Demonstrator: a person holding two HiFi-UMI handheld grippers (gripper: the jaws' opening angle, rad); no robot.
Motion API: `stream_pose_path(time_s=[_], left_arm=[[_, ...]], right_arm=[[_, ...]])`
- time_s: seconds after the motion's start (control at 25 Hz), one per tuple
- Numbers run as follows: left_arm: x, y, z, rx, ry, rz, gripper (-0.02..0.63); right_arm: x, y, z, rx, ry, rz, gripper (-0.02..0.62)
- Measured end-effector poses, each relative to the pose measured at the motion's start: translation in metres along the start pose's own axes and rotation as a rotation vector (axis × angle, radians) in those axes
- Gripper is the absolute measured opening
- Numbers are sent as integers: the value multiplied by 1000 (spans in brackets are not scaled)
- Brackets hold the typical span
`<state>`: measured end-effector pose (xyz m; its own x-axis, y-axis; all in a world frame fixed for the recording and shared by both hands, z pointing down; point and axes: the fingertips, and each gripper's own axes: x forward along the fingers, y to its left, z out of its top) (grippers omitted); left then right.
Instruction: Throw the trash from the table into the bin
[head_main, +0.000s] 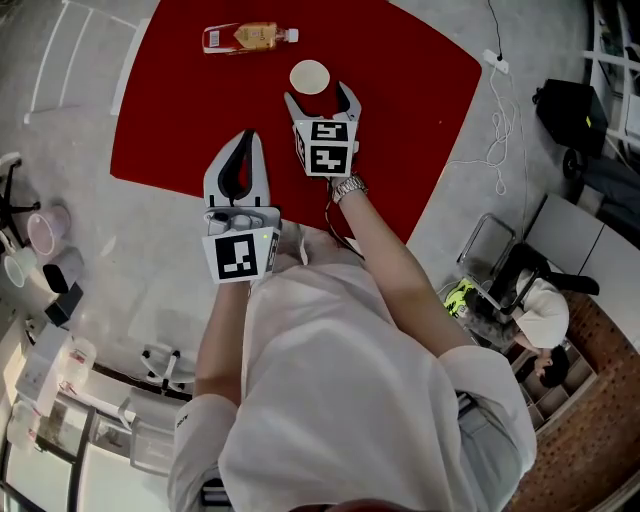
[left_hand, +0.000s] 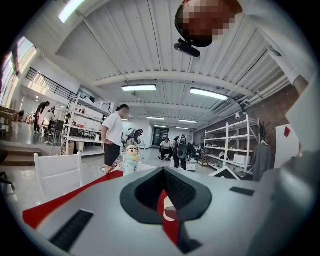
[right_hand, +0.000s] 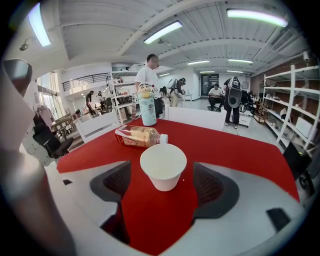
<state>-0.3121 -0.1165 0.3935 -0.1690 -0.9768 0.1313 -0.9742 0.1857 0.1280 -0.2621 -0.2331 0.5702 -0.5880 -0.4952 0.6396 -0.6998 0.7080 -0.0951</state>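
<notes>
Red tablecloth (head_main: 420, 90) is carrying one cup (head_main: 310, 76) and one bottle (head_main: 250, 37). We are holding the right gripper (head_main: 320, 97) wide, cup at its twelve o'clock, left gripper (head_main: 246, 134) closed.

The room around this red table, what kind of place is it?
Probably an open lab or workshop: metal shelving racks, strip lights on a bare ribbed ceiling, and people in the background.

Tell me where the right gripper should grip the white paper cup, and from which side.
Probably take the cup by its side wall just below the rim, coming from the near side with the open right gripper straddling it. It stands upright, open end up, tapering downward, and the bottle lies behind it.
</notes>
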Motion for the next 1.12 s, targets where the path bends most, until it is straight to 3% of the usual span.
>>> stream_pose_path(time_s=[0.56, 0.76, 1.12], left_arm=[[2, 15, -14, -8, 27, 38, 3], [-7, 18, -12, -4, 23, 46, 3], [-36, 4, -4, 12, 1, 16, 3]], right_arm=[[35, -10, -6, 6, 22, -56, 362], [26, -12, -2, -3, 7, -71, 284], [-20, -7, 1, 2, -51, -90, 281]])
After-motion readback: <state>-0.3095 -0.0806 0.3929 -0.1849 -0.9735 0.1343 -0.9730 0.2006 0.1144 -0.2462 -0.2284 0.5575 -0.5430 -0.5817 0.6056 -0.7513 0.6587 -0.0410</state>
